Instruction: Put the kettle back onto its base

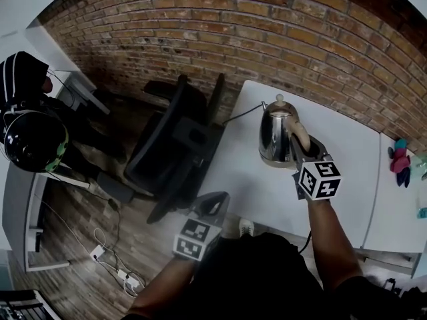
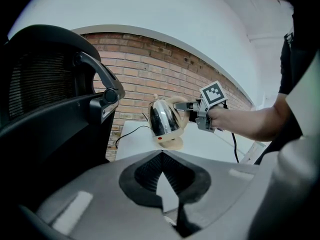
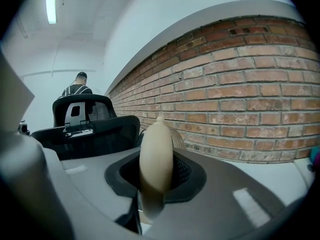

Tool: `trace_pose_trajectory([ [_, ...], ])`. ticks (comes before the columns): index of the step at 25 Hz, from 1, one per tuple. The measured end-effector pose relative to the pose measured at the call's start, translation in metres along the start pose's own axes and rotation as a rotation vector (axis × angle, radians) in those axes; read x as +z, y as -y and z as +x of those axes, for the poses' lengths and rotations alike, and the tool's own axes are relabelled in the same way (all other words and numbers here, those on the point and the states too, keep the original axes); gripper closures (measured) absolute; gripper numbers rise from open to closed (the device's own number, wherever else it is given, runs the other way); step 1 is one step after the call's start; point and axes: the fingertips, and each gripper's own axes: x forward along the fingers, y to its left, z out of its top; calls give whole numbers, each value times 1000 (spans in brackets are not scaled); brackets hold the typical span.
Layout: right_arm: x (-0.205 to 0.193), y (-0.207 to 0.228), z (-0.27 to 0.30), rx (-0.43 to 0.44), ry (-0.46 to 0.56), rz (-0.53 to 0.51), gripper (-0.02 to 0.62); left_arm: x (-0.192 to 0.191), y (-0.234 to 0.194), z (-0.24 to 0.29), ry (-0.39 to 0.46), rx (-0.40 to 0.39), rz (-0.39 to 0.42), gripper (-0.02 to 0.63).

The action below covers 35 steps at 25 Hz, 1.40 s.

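Right grey two-jaw gripper (image 1: 301, 153), 3 o'clock, arm outstretched, clamps cream kettle handle (image 3: 156, 159); left grey two-jaw gripper (image 1: 212, 207), 6 o'clock, closed, empty.

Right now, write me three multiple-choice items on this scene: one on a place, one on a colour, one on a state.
1. Where is the kettle?
A. on the floor
B. on the chair
C. at the white table

2. What colour is the kettle's handle?
A. red
B. beige
C. black

3. What is the right claw doing?
A. gripping the handle
B. hanging open and empty
C. resting on the chair

Answers: C, the head view shows it over the tabletop; B, both views show a beige handle; A, the handle fills the gap between its jaws.
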Motion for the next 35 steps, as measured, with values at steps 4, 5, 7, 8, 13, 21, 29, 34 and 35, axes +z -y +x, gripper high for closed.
trace_pose_trajectory([
  [4, 1, 23, 4, -38, 4, 13, 499, 4, -1, 10, -7, -10, 1, 606],
  [5, 1, 29, 5, -48, 5, 18, 499, 5, -2, 12, -10, -10, 2, 606],
  [7, 1, 42, 8, -70, 8, 29, 499, 5, -3, 17, -18, -11, 2, 605],
  [8, 0, 48, 9, -82, 9, 36, 499, 5, -4, 20, -21, -11, 1, 604],
  [13, -5, 78, 13, -141, 8, 72, 499, 9, -8, 29, -38, -18, 2, 606],
  [21, -12, 109, 9, -213, 15, 122, 499, 12, -12, 37, -55, -31, 11, 606],
  [29, -17, 104, 2, -227, 12, 130, 494, 14, -13, 41, -57, -46, 18, 605],
  [34, -21, 96, -1, -221, -30, 125, 487, 15, -11, 40, -55, -58, 22, 606],
  [35, -23, 95, -2, -221, -43, 129, 486, 15, -11, 40, -55, -60, 24, 606],
])
